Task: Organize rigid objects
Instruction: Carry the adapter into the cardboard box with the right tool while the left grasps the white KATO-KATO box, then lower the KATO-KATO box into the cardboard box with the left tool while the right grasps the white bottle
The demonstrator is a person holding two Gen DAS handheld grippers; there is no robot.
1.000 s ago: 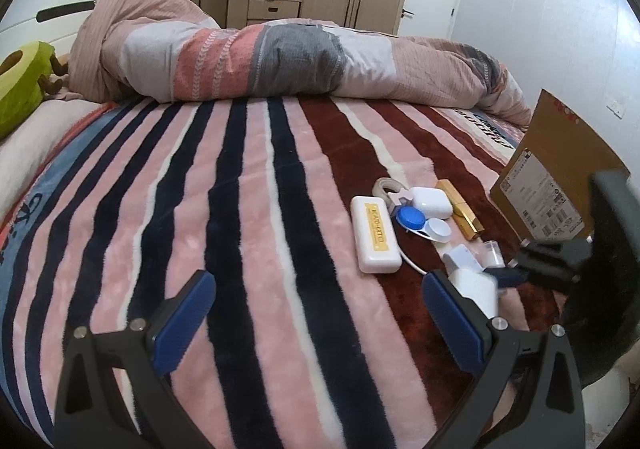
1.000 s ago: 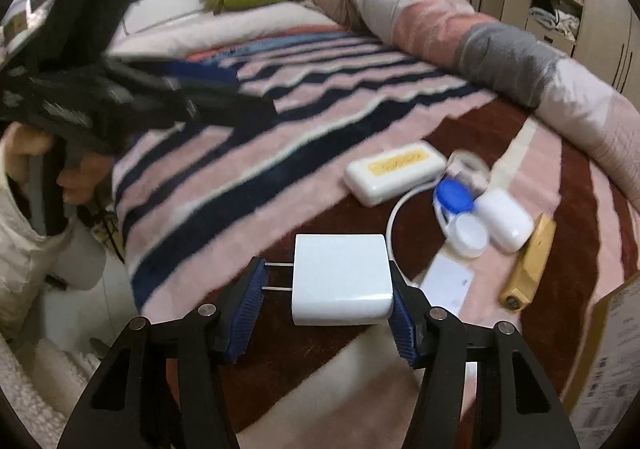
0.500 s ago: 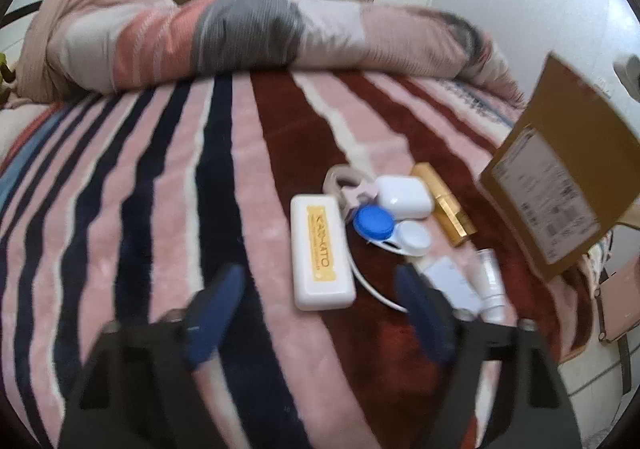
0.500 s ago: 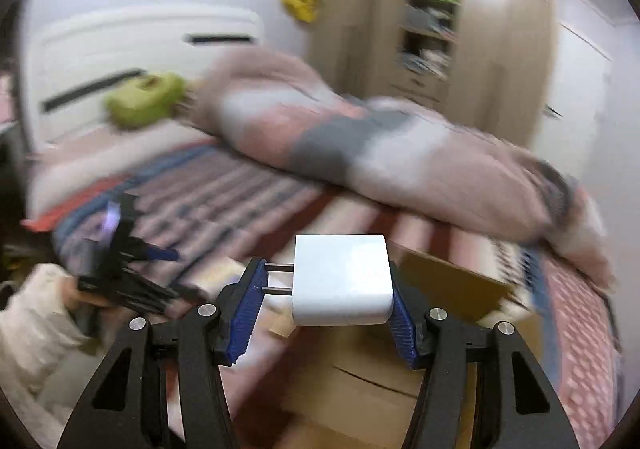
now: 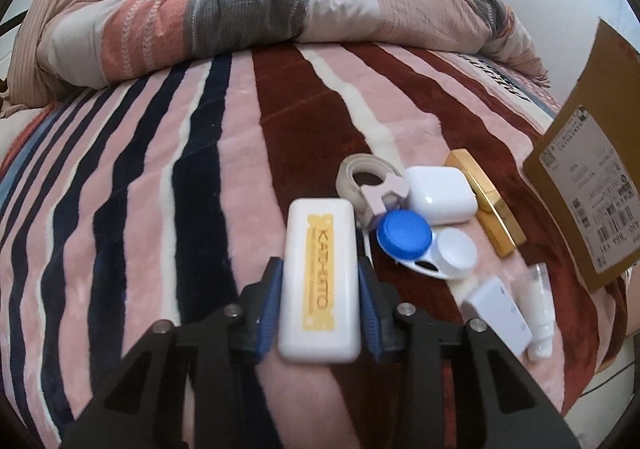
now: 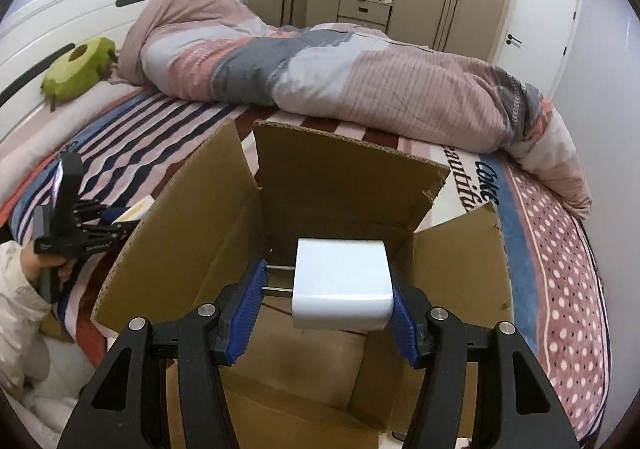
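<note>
My left gripper (image 5: pixel 320 307) is shut on a white case with a yellow label (image 5: pixel 320 281) lying on the striped blanket (image 5: pixel 160 209). Beside it lie a blue-and-white lens case (image 5: pixel 424 245), a white earbud case (image 5: pixel 440 195), a gold bar (image 5: pixel 486 201), a beige strap roll (image 5: pixel 366 179), a small white box (image 5: pixel 498 315) and a small white tube (image 5: pixel 540 313). My right gripper (image 6: pixel 328 299) is shut on a white plug charger (image 6: pixel 342 283), held over the open cardboard box (image 6: pixel 200 233). The left gripper also shows in the right wrist view (image 6: pixel 102 235), at the left.
A rolled quilt (image 5: pixel 260 13) lies across the far side of the bed. The cardboard box's flap (image 5: pixel 588 185) stands at the right of the objects. A green plush (image 6: pixel 78 69) rests by the headboard. Wardrobes stand behind.
My left gripper moved in and closed on the white labelled case. My right gripper carried the charger from the blanket to above the open box.
</note>
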